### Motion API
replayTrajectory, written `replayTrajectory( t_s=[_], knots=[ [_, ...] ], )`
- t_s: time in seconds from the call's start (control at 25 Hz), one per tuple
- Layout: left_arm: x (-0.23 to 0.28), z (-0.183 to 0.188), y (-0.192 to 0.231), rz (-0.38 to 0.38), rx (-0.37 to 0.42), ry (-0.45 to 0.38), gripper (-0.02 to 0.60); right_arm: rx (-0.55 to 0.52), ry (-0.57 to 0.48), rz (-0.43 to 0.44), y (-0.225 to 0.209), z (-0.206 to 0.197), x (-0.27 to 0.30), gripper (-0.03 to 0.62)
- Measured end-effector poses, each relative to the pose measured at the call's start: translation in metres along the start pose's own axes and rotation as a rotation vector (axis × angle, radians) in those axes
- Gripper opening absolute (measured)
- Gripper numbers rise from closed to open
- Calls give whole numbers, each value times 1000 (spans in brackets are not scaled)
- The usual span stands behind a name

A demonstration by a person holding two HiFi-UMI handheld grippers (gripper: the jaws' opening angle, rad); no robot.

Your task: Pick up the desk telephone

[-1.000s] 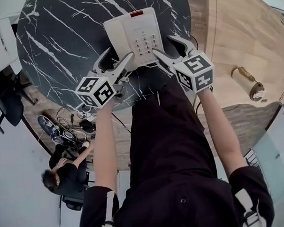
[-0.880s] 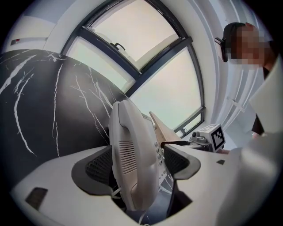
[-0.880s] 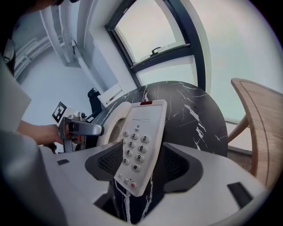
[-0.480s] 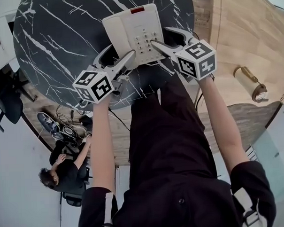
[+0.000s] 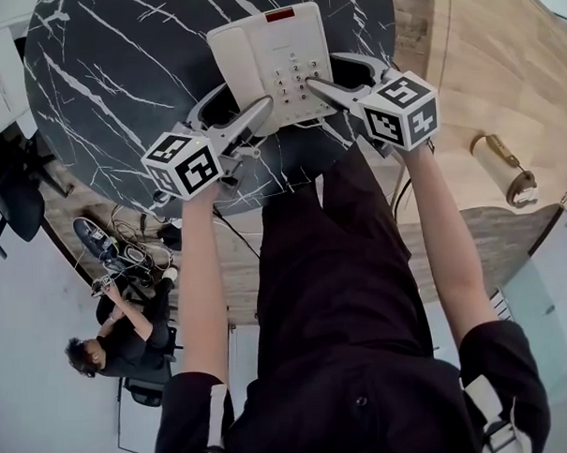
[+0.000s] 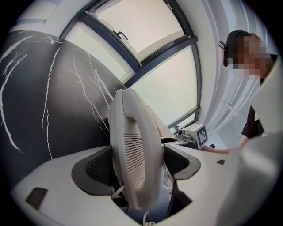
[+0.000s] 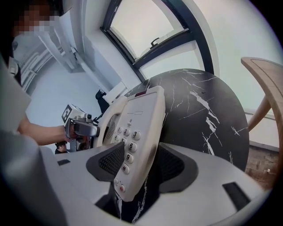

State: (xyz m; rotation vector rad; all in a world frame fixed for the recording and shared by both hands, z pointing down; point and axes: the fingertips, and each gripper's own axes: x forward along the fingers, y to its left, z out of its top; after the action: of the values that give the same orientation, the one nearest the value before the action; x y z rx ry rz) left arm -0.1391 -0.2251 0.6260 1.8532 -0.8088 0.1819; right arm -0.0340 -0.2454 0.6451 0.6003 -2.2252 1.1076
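- Desk telephone [image 5: 272, 62]: white, with a red strip at its far end. It is laid on the black, white-veined table [image 5: 118, 78], and its near end is taken in between both pairs of fingers.
- Left gripper [image 5: 240, 99]: the fingers [image 6: 95, 165] are clenched on the telephone's handset [image 6: 132, 145], with a pad pressed to each flank.
- Right gripper [image 5: 325, 71]: the fingers [image 7: 110, 161] are released, though they have just been closing. The keypad [image 7: 128, 145] edge of the telephone is set between them. One pad is met by the key face, and a dark gap is left before the other pad.
- Seated person [image 5: 115, 341]: seen on the floor, well below and left of the left fingers.
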Motion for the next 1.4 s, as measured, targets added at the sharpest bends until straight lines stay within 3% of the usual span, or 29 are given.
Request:
replayTrajectory(
  t_s=[0.52, 0.88, 1.4],
  knots=[
    [1, 0, 2, -46, -1, 43, 367, 64, -9, 102, -1, -1, 4, 255],
    [1, 0, 1, -60, 14, 49, 371, 61, -24, 95, 1, -1, 3, 249],
    [-2, 1, 2, -11, -20, 14, 359, 92, -64, 30, 1, -1, 0, 233]
  ],
)
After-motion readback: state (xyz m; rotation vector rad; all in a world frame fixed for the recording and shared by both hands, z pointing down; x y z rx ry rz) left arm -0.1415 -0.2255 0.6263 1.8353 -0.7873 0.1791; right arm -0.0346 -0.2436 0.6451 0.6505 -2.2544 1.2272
